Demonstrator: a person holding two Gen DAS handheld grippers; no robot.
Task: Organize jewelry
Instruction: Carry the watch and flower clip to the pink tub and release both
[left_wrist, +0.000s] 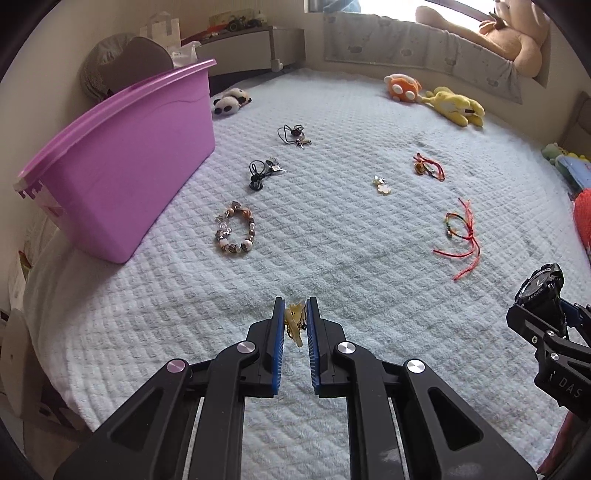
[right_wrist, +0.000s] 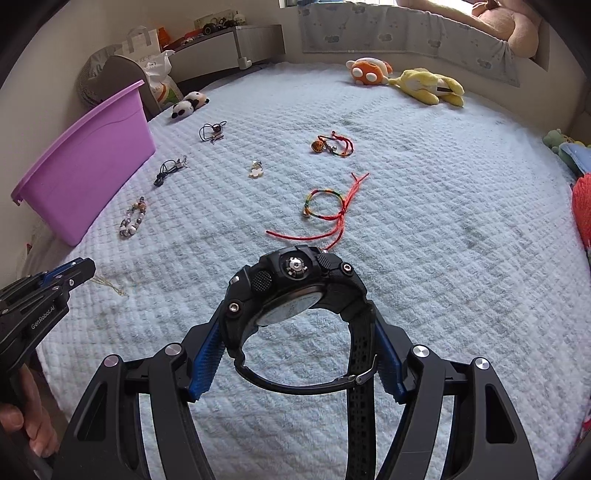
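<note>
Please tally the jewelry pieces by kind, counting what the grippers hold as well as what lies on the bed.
Watches: 1, the black watch in the right gripper.
Gold chain pieces: 1, in the left gripper.
Beaded bracelets: 1.
Red string bracelets: 2.
Black cord pieces: 2.
Small flower charms: 1.
Total: 8.

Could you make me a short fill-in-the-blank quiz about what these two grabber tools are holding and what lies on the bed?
1. The right gripper is shut on a black ____.
2. The left gripper pinches a small charm of ____ colour.
3. The big tub at the left of the bed is ____.
4. The beaded bracelet lies nearest the ____.

Missing words: watch; yellow; purple; tub
</note>
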